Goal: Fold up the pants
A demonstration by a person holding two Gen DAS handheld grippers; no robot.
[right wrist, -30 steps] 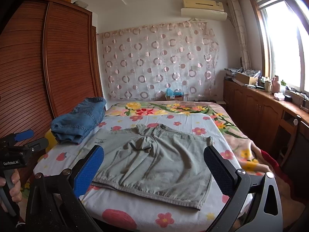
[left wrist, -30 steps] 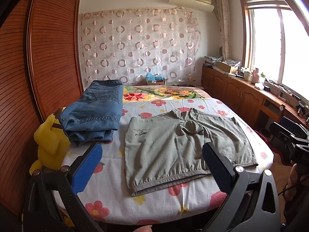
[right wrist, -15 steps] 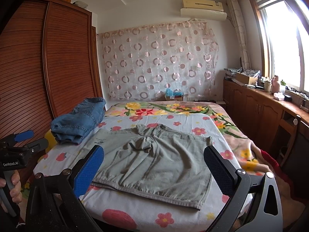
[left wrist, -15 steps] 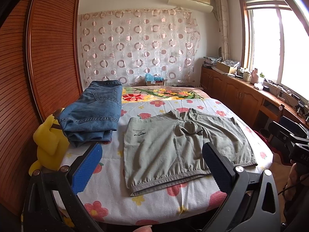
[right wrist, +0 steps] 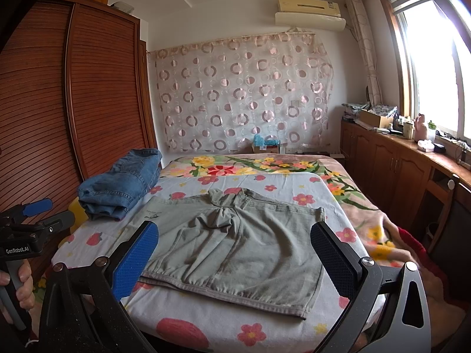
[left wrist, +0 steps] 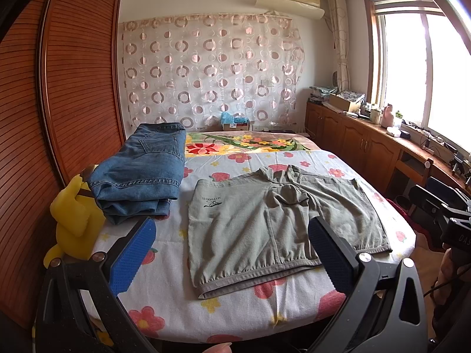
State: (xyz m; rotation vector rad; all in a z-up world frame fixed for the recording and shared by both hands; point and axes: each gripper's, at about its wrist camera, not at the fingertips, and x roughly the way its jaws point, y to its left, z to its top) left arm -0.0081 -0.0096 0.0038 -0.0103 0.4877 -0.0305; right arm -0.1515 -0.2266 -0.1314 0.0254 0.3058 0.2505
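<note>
Grey-green shorts (left wrist: pixel 265 223) (right wrist: pixel 235 241) lie spread flat on the flowered sheet of the bed (left wrist: pixel 229 303), waistband toward the far side, hems toward me. My left gripper (left wrist: pixel 229 250) hovers open over the near left hem, holding nothing. My right gripper (right wrist: pixel 232 253) hovers open above the near edge of the shorts, also holding nothing. The left gripper's body (right wrist: pixel 26 235) shows at the left edge of the right wrist view, held by a hand.
Folded blue jeans (left wrist: pixel 141 173) (right wrist: pixel 120 185) lie on the bed's left side beside a yellow plush toy (left wrist: pixel 73 217). A wooden slatted wardrobe (left wrist: pixel 59 88) stands left; wooden cabinets (left wrist: pixel 368 147) with clutter run under the window on the right.
Both grippers have stayed nearly still, with only a slight drift of view. The shorts have not moved.
</note>
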